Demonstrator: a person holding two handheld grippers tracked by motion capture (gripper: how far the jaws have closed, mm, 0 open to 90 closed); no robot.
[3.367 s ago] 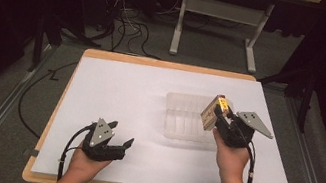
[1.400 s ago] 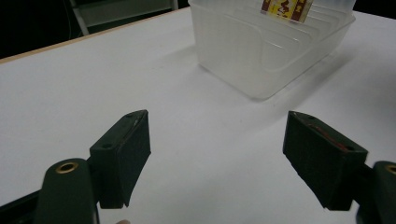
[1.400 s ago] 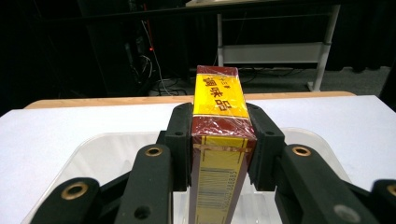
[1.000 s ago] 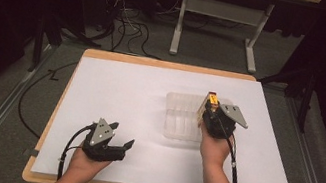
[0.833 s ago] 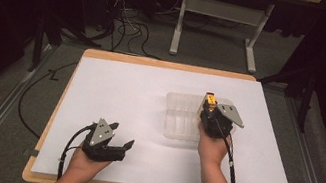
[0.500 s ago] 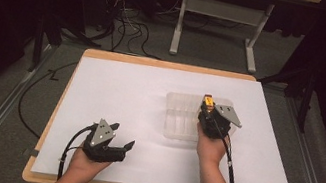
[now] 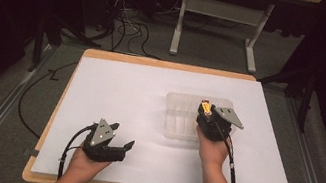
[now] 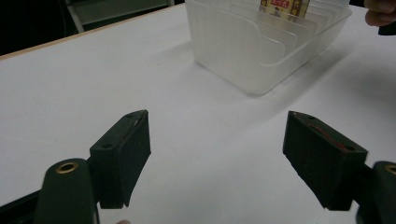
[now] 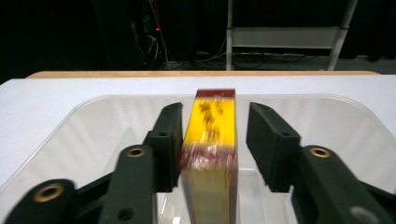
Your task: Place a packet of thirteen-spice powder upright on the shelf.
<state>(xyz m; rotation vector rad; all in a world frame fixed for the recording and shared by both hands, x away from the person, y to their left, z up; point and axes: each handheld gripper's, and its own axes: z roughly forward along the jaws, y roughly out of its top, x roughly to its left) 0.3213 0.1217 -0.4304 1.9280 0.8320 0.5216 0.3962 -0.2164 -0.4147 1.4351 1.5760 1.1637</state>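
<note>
- The bin sits on the counter, right of centre.
- The right gripper hangs over the bin's right end, a box upright between its jaws.
- The left gripper rests near the counter's front-left edge, well apart from the bin.

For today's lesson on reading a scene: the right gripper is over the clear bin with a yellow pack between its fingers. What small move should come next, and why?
Probably lift the right gripper straight up and away. The yellow pack stands upright in the clear divided bin, and a gap shows between it and one of the fingers, so it appears released. The left gripper rests open on the white sheet.
</note>
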